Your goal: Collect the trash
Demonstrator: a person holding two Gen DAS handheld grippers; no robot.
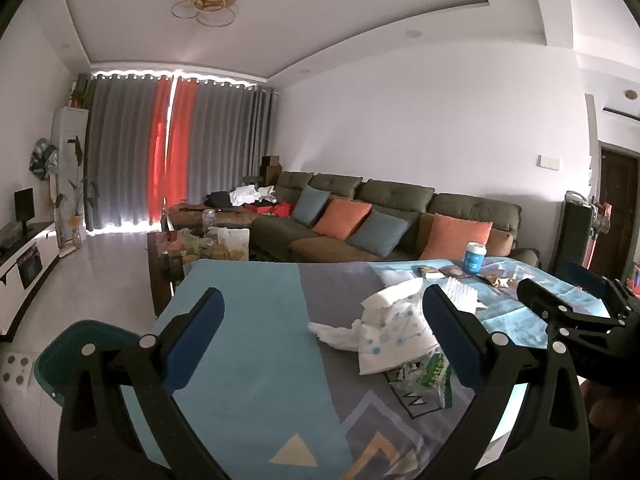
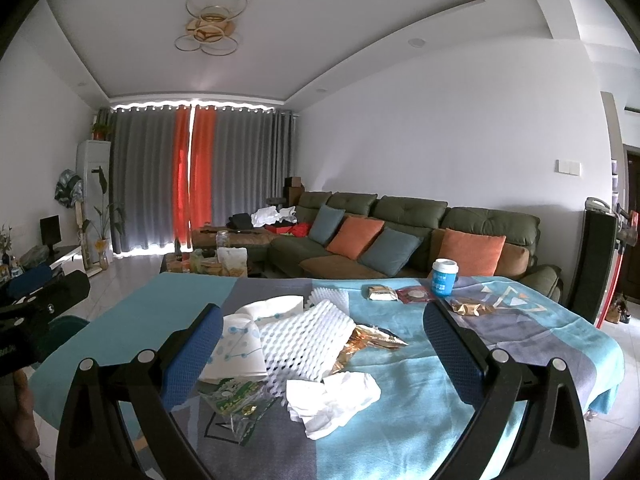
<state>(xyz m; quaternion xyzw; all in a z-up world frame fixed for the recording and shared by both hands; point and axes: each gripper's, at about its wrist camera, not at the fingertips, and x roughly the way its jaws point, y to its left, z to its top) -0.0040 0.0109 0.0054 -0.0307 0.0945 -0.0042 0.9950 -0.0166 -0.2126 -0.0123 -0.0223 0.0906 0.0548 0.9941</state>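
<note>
Trash lies on a table with a blue and grey cloth (image 2: 400,432). There is a white foam net (image 2: 316,336), a white paper bag with blue dots (image 2: 240,354), a crumpled tissue (image 2: 332,400), a green printed plastic wrapper (image 2: 236,396) and a gold foil wrapper (image 2: 368,340). My right gripper (image 2: 320,344) is open above this pile. My left gripper (image 1: 320,332) is open and empty over the cloth, with the dotted bag (image 1: 392,332) and a tissue (image 1: 332,332) just left of its right finger. A dark green bin (image 1: 84,344) stands at the table's left edge.
A blue paper cup (image 2: 444,278), small snack packets (image 2: 380,292) and another gold wrapper (image 2: 468,306) lie at the table's far side. A green sofa with orange and blue cushions (image 2: 400,240) stands behind. A cluttered coffee table (image 2: 212,260) is further back.
</note>
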